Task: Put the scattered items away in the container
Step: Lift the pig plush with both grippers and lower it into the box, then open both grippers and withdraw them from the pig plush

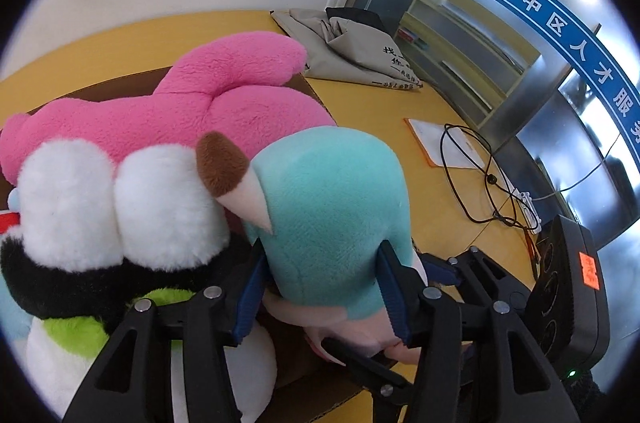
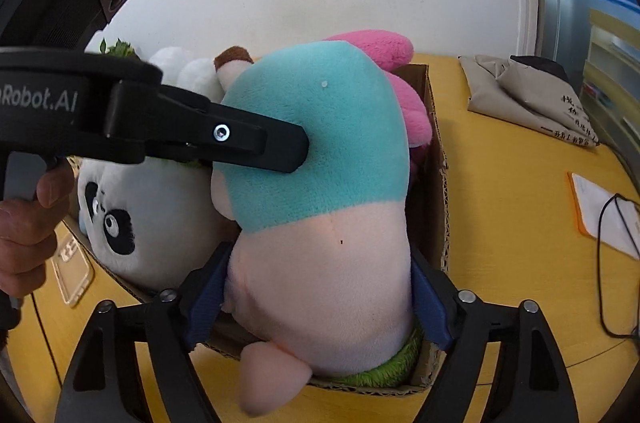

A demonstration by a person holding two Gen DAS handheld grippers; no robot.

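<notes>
A teal and pale pink plush toy (image 1: pixel 332 207) (image 2: pixel 320 183) stands in the cardboard box (image 2: pixel 440 183), held from two sides. My left gripper (image 1: pixel 320 263) is shut on its teal upper part; its finger (image 2: pixel 280 147) shows from the side in the right wrist view. My right gripper (image 2: pixel 320 287) is shut on the toy's pale pink lower body. A pink plush (image 1: pixel 180 111) (image 2: pixel 380 49) and a panda plush (image 1: pixel 100 207) (image 2: pixel 132 211) lie in the same box beside it.
The box sits on a yellow table (image 2: pixel 500 183). A folded grey cloth bag (image 1: pixel 360 51) (image 2: pixel 532 95) lies at the back. A notepad with orange border (image 1: pixel 444 143) (image 2: pixel 600 211) and a black cable (image 1: pixel 480 183) lie to the right. A clear phone case (image 2: pixel 74 267) lies left of the box.
</notes>
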